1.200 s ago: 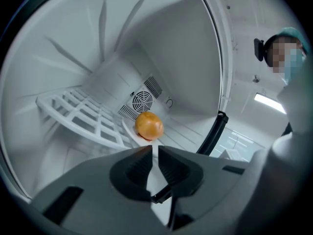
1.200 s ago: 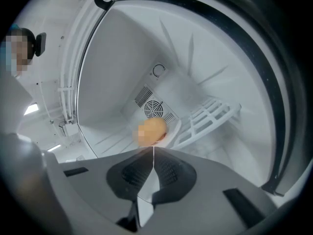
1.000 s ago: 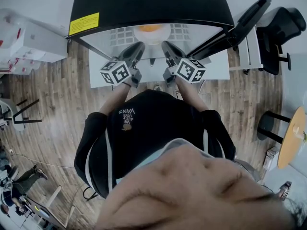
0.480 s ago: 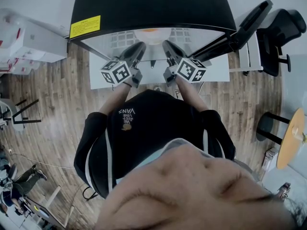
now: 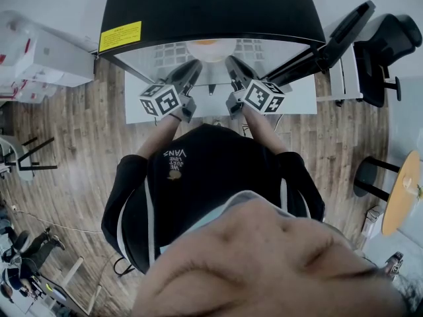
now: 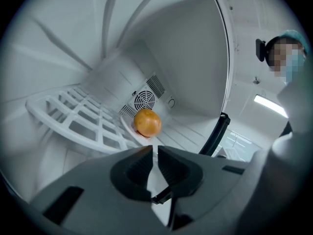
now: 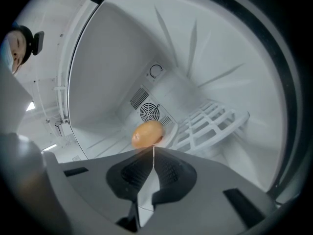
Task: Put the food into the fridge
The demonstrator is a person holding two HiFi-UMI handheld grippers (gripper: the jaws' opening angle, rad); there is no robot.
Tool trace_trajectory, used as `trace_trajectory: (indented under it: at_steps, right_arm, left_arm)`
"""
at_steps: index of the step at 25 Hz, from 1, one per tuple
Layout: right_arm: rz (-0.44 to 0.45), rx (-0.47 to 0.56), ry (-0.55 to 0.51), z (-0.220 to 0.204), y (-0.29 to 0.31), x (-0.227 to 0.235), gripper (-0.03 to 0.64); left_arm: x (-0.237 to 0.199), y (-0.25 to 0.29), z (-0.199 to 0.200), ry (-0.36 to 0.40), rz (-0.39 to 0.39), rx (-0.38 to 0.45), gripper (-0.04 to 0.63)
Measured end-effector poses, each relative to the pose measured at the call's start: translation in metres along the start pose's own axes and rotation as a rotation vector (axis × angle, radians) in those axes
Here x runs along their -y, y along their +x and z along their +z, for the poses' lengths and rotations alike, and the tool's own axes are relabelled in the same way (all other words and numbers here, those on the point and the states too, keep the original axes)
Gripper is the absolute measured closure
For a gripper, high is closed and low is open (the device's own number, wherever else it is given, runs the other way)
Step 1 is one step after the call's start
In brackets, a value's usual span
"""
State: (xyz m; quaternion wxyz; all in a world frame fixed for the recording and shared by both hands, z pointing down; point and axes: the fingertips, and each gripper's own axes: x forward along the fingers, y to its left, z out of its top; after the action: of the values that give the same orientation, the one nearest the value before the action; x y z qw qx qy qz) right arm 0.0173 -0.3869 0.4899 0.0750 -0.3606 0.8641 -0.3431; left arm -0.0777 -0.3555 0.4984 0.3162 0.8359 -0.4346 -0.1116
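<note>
Both grippers point forward, side by side. On the left gripper [image 6: 155, 149] the jaws stand a thin slit apart, empty; on the right gripper [image 7: 153, 150] they meet.

Fridge cavity [image 6: 186, 48] open ahead — grid shelf [image 6: 83, 119] along one side, orange [image 6: 147, 122] at the back.

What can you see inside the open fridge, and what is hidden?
A round orange food on a white plate near the back fan grille, with a white lattice rack beside it. The left gripper and right gripper cover the fridge floor nearest the opening, hiding anything there.
</note>
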Motion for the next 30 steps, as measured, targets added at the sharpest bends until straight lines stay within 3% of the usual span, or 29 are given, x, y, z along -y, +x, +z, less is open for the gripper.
trace_trajectory:
  at_steps: [11,30]
  right_arm:
    - [-0.026,0.024,-0.11,0.006,-0.008,-0.005,0.6]
    - [-0.099,0.059,-0.233,-0.01,-0.046,-0.026,0.601]
  left_arm:
    - [0.007,-0.004,0.001,0.035,-0.024,0.004,0.555]
    - [0.034,-0.027,-0.02,0.134,-0.094,-0.066,0.555]
